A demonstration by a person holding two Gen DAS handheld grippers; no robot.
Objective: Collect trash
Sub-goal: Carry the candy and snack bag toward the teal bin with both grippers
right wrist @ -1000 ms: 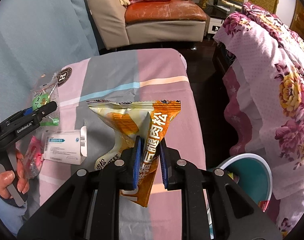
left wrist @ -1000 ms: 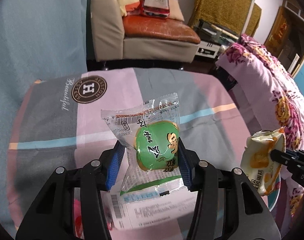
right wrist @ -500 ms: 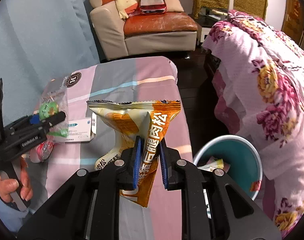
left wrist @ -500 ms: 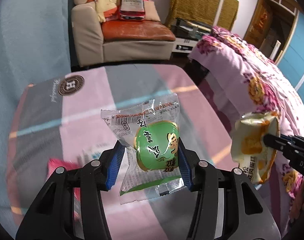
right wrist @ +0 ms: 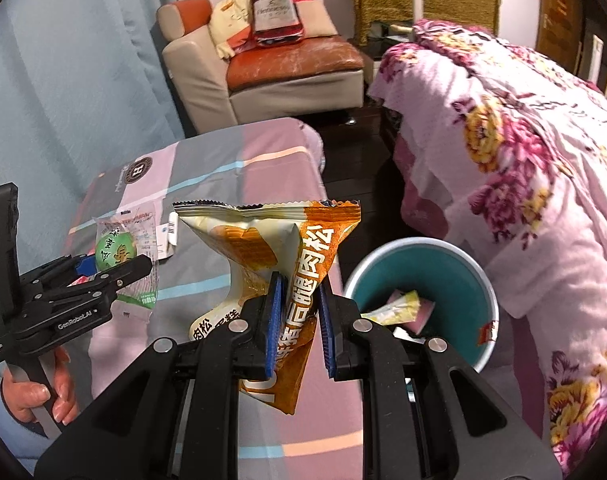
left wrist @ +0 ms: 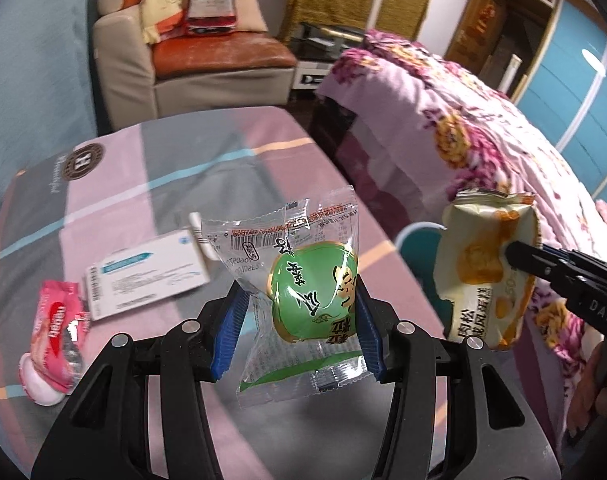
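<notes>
My left gripper (left wrist: 299, 312) is shut on a clear wrapper with a green snack (left wrist: 311, 292) and holds it above the table; it also shows in the right wrist view (right wrist: 117, 254). My right gripper (right wrist: 297, 312) is shut on an orange and cream snack bag (right wrist: 271, 248), also seen in the left wrist view (left wrist: 487, 268). A teal trash bin (right wrist: 459, 268) stands on the floor right of the table, just right of the bag, with several wrappers inside. A pink wrapper (left wrist: 55, 328) and a white box (left wrist: 143, 280) lie on the table.
The table carries a pink and grey checked cloth (left wrist: 151, 160). A bed with a floral pink blanket (right wrist: 523, 168) stands close on the right. A beige and orange armchair (right wrist: 271, 64) stands behind the table. A blue curtain (right wrist: 63, 80) hangs on the left.
Both grippers have moved right with their wrappers. The bin now shows fully beside the orange bag, and the pink wrapper and white box have come into the left wrist view.
</notes>
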